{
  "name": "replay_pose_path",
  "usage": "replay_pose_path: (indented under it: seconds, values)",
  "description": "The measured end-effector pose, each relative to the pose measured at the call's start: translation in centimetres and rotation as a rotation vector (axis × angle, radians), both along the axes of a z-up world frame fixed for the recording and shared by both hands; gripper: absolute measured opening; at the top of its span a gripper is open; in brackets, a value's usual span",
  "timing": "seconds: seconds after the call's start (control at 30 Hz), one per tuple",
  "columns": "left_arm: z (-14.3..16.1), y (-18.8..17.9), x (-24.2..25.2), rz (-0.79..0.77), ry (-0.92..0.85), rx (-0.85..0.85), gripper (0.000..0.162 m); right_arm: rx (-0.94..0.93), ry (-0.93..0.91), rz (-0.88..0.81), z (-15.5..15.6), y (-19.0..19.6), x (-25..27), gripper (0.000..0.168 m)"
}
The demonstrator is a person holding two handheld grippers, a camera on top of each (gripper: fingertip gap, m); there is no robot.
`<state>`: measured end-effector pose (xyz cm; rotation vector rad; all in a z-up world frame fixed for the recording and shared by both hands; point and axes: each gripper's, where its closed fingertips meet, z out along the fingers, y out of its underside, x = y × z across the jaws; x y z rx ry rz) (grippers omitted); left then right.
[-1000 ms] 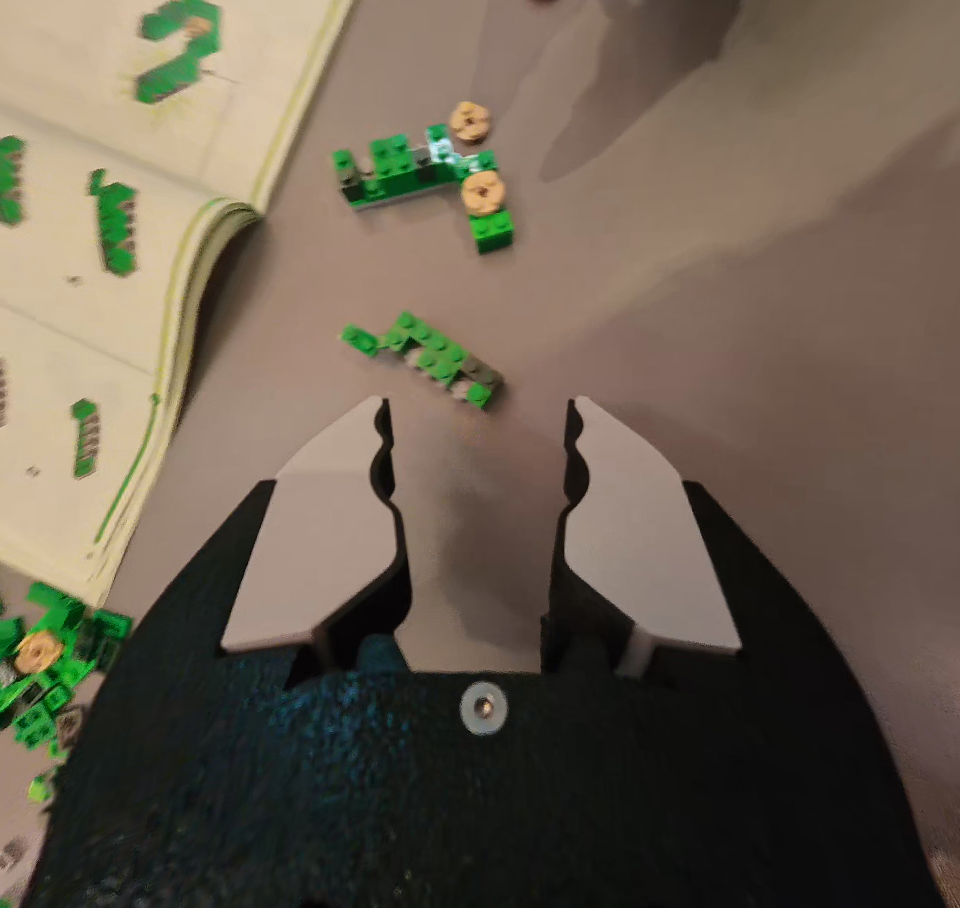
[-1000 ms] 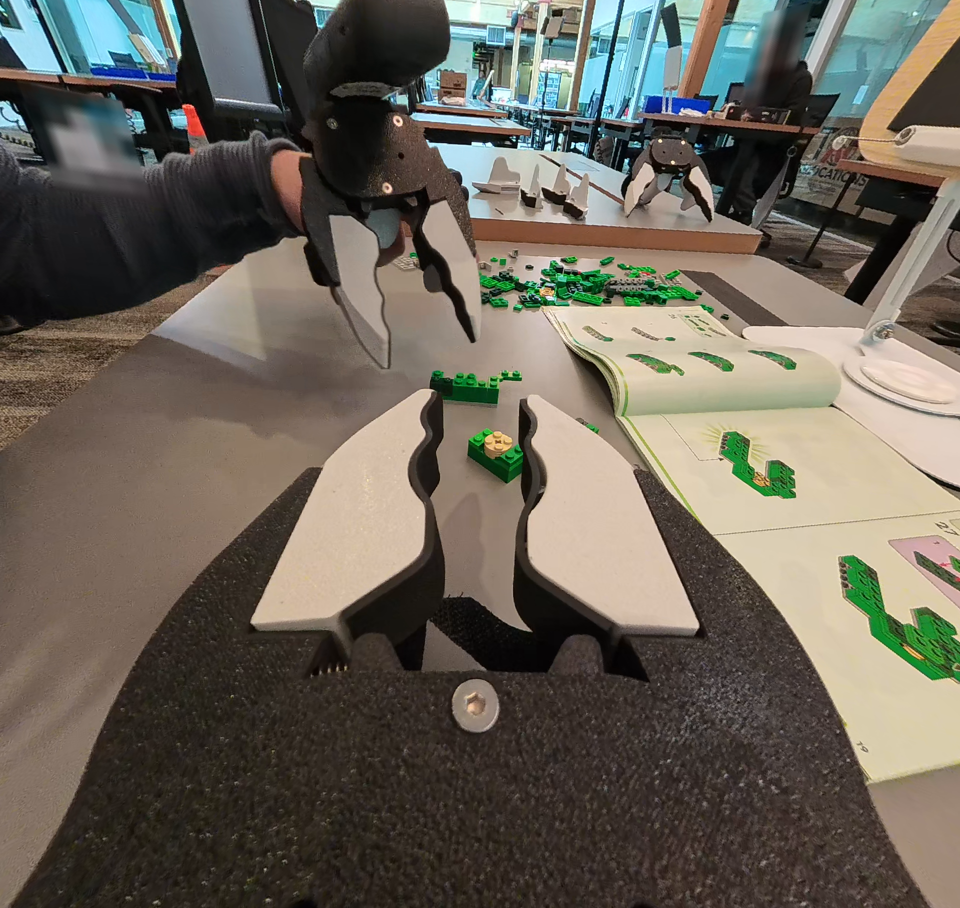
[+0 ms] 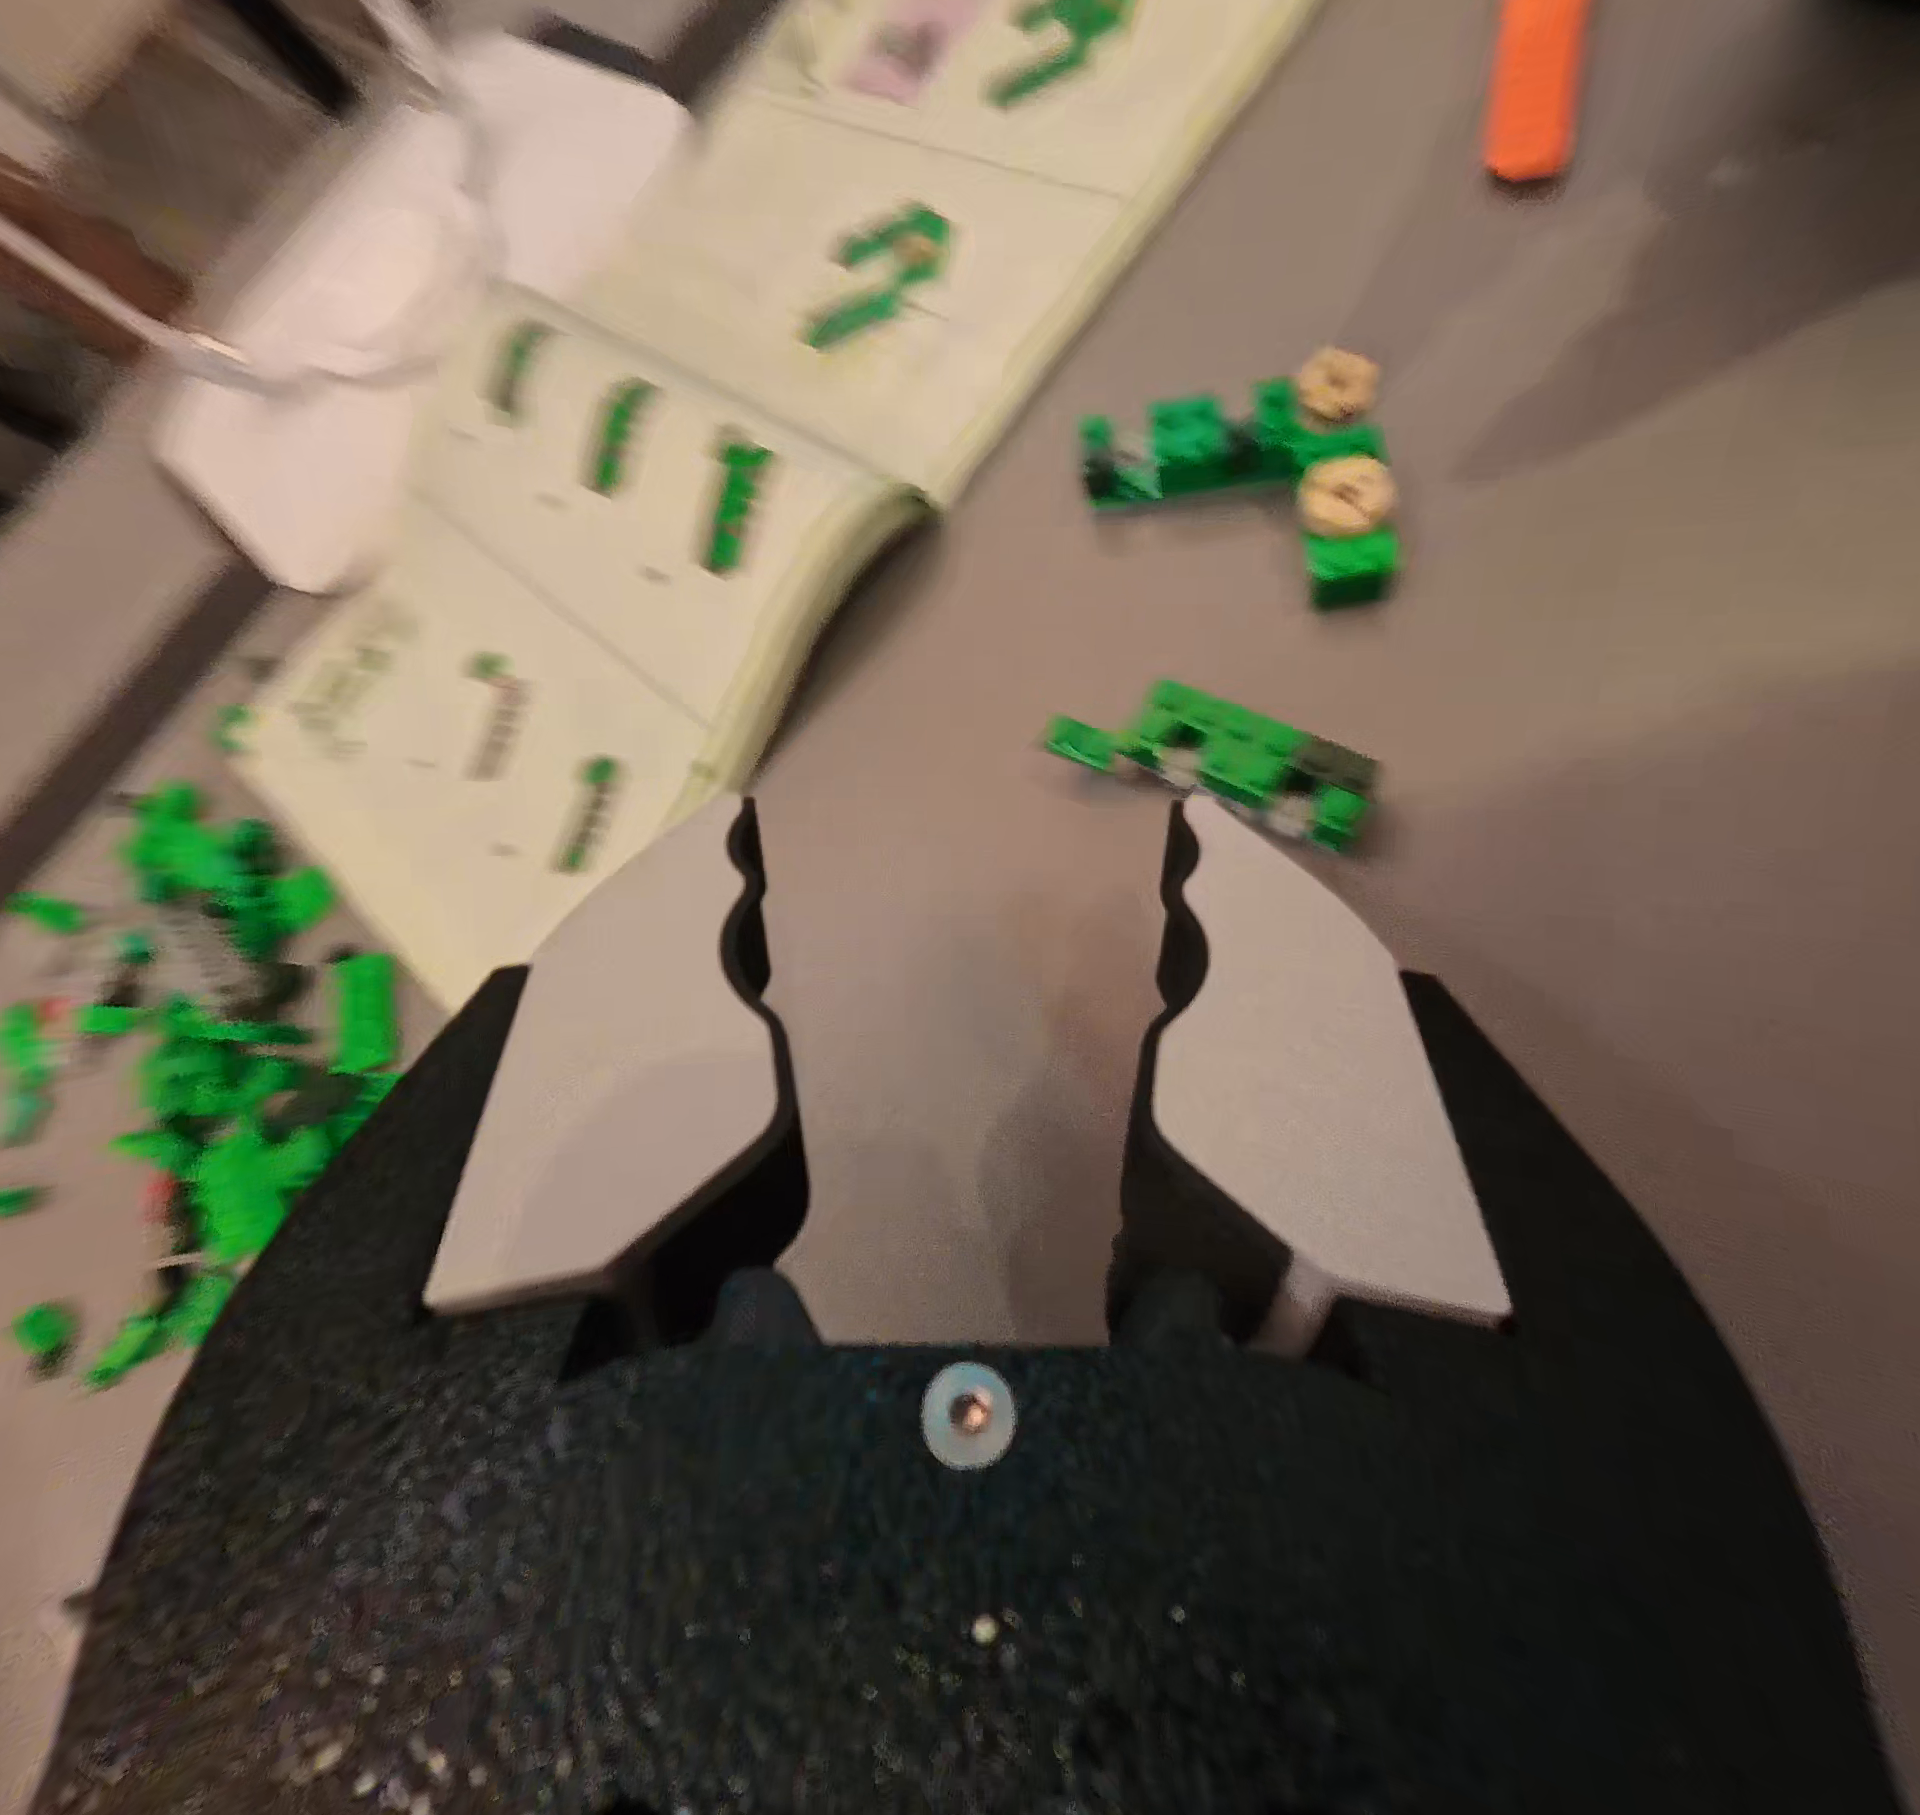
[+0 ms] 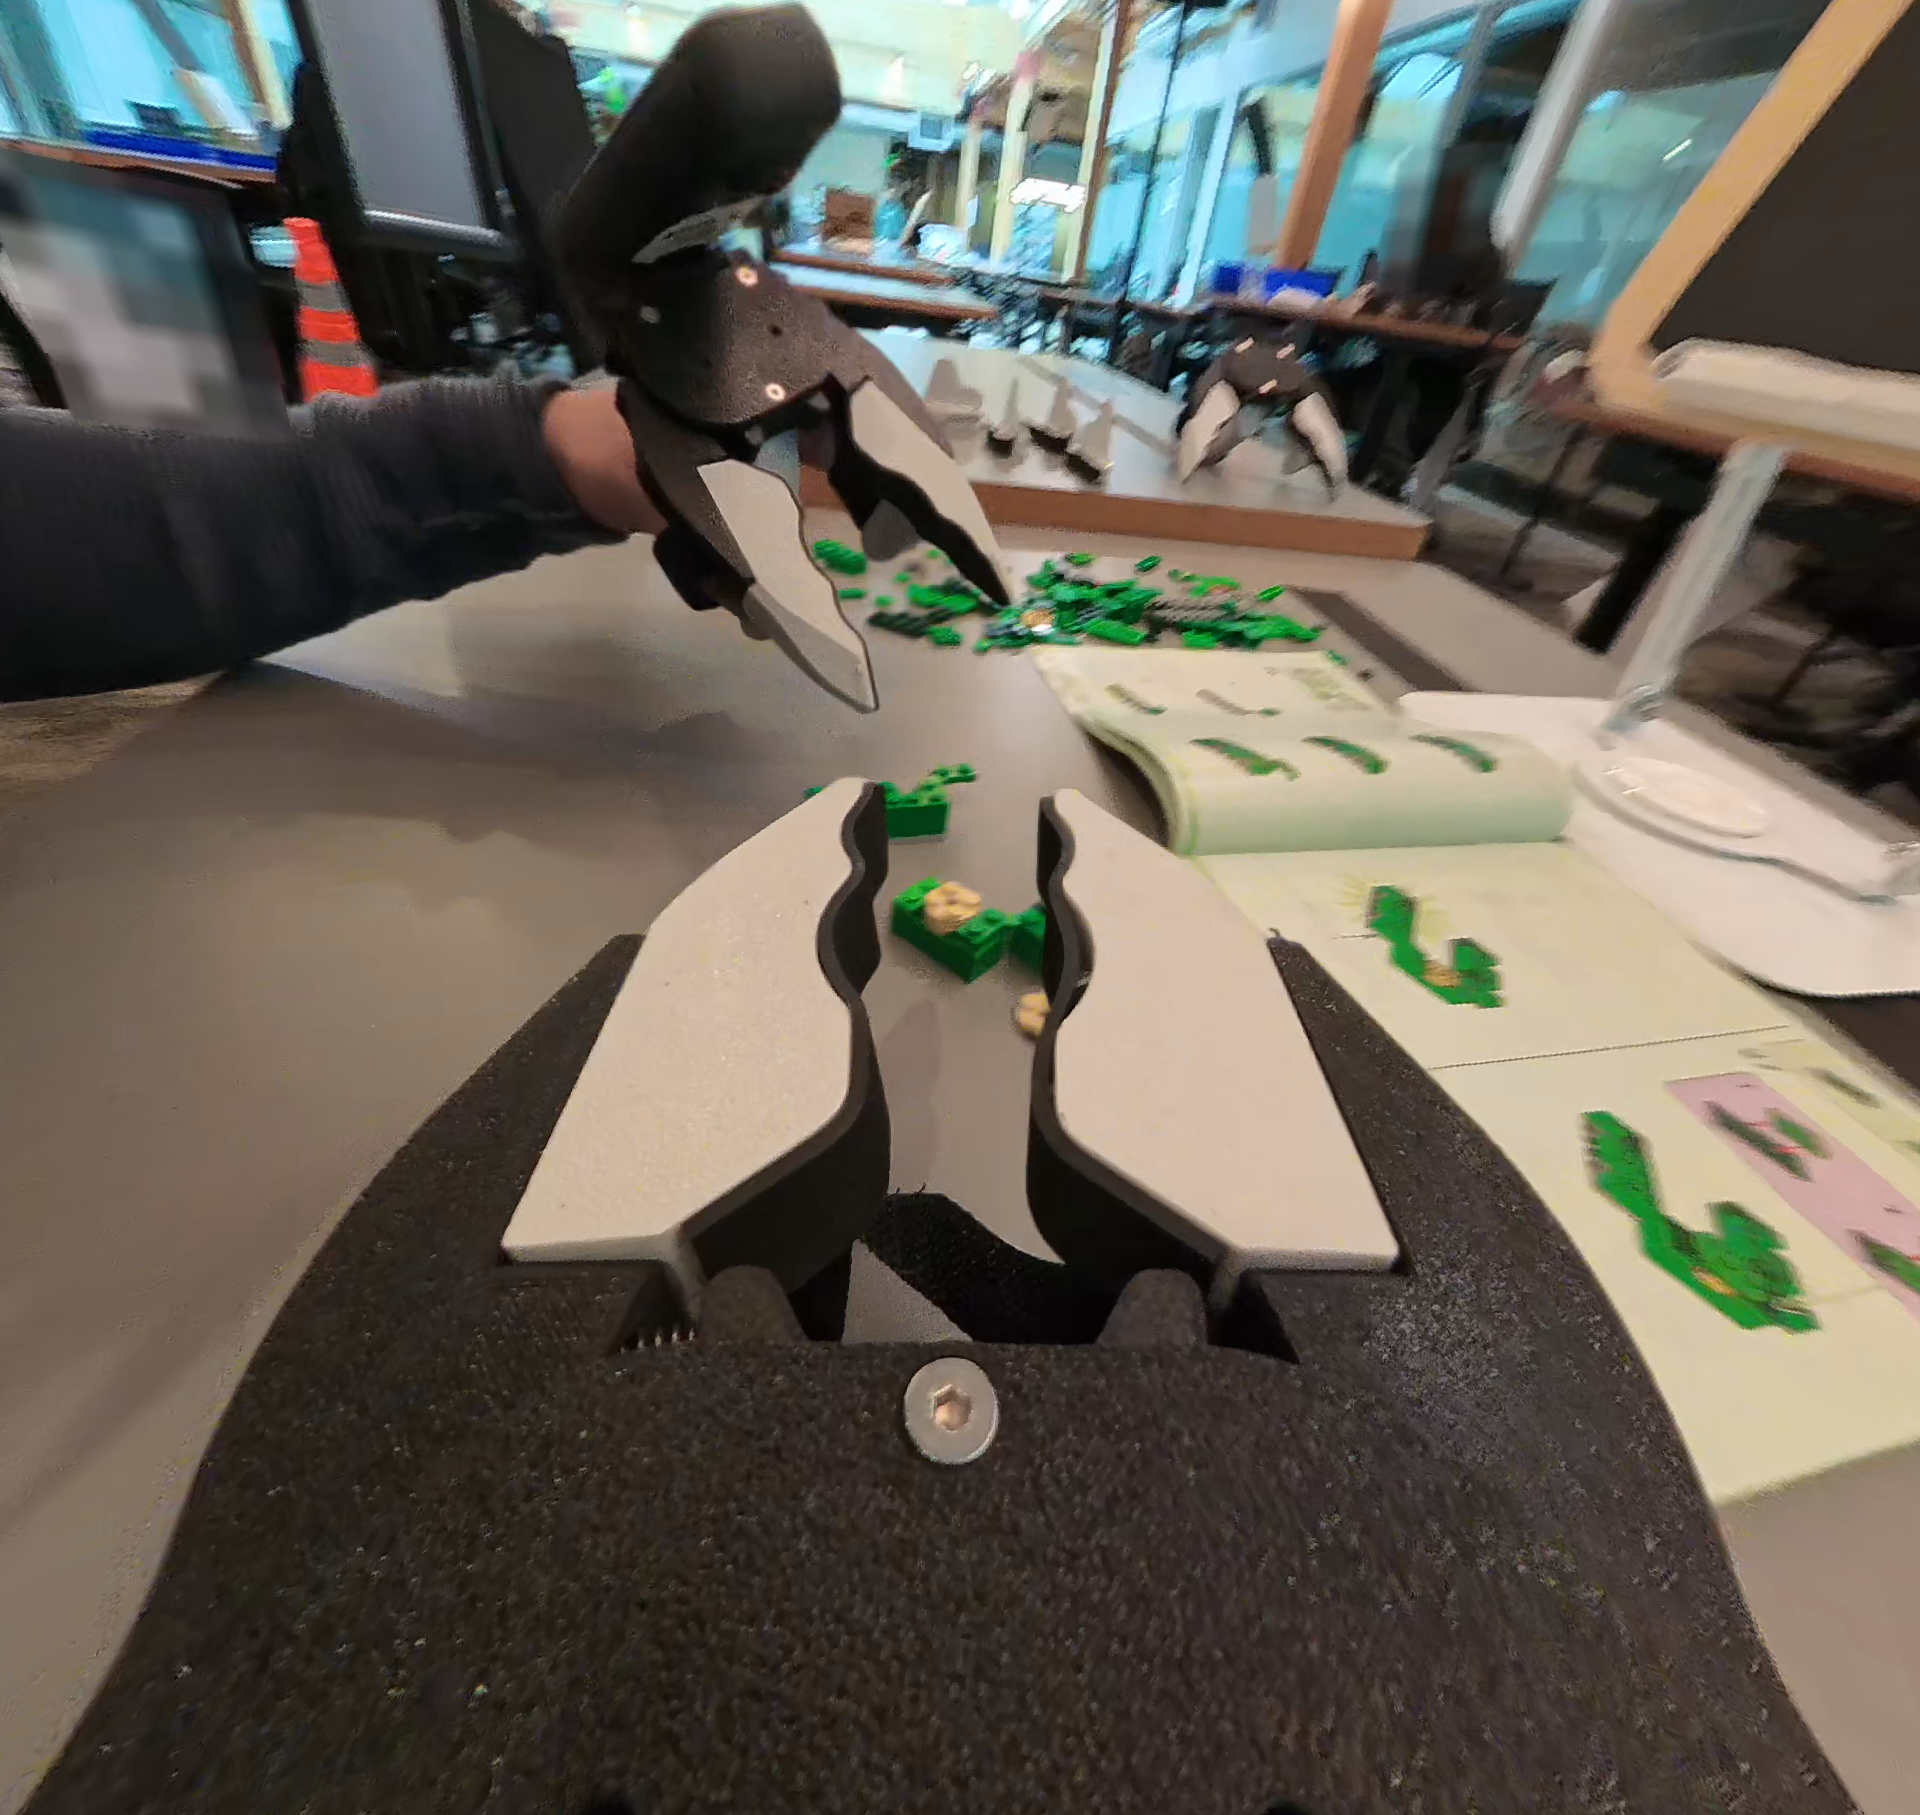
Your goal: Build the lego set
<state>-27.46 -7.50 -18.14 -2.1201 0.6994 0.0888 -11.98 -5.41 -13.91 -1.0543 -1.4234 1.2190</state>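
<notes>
Lego pieces are spread over my grey desk (image 3: 1558,830) in three groups. Nearest my left gripper (image 3: 961,809) lies a long green sub-assembly (image 3: 1226,757), flat on the desk, just beyond the tip of its right finger; from this angle I cannot tell whether the finger touches it. That gripper is wide apart and holds nothing, bare desk showing between the fingers. In the right wrist view I see it raised above the desk (image 4: 904,622), tilted down towards the loose-brick pile (image 4: 1091,612), with a dark sleeve (image 4: 260,529) behind it.

Farther out sits the second build, an L-shaped green assembly (image 3: 1236,456) with two tan round pieces on top. From my right gripper (image 4: 956,799) I look straight at it (image 4: 961,929), seen through the gap between the fingers. One tan round piece (image 4: 1032,1012) shows close by the inner edge of the right finger. This gripper is partly spread, a moderate gap, and it grips nothing.

Beside both builds the instruction booklet (image 4: 1455,934) lies spread open, one page curling up at the spine. An orange brick separator (image 3: 1538,40) lies off at the far side, well apart from the builds. A white lamp base (image 4: 1683,809) rests on the desk past the booklet. Left wrist view is badly motion-blurred, so stud details are beyond me.
</notes>
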Motion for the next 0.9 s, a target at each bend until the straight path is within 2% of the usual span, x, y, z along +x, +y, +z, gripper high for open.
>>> replay_pose_path:
  seconds: [0.07,0.17,0.27,0.33,0.47,0.6,0.67,0.9]
  values:
    - [2.7,2.1,-1.4,0.070,-0.041,0.197,0.075,0.061,0.063,-0.079,0.6,0.9,0.2,0.027]
    - [7.3,4.2,-3.2,0.273,-0.373,0.551,0.060,0.145,0.122,-0.190,1.1,2.1,0.6,0.027]
    - [7.9,4.4,-6.2,0.435,-0.461,0.725,0.055,0.165,0.120,-0.237,1.1,2.6,0.7,0.027]
    - [7.2,4.6,-6.3,0.422,-0.456,0.702,0.056,0.183,0.115,-0.272,1.1,3.0,0.8,0.027]
    - [6.0,4.8,-6.8,0.393,-0.325,0.696,0.052,0.208,0.101,-0.397,1.6,4.0,0.3,0.024]
    - [5.6,5.0,-6.1,0.335,-0.390,0.667,0.051,0.050,0.105,-0.455,2.0,3.3,-1.8,0.023]
    - [5.7,5.0,-6.0,0.318,-0.404,0.669,0.049,0.039,0.089,-0.457,1.7,2.6,-3.2,0.023]
    - [5.7,4.7,-5.8,0.305,-0.418,0.665,0.046,0.289,0.037,-0.497,0.5,2.5,-4.9,0.019]
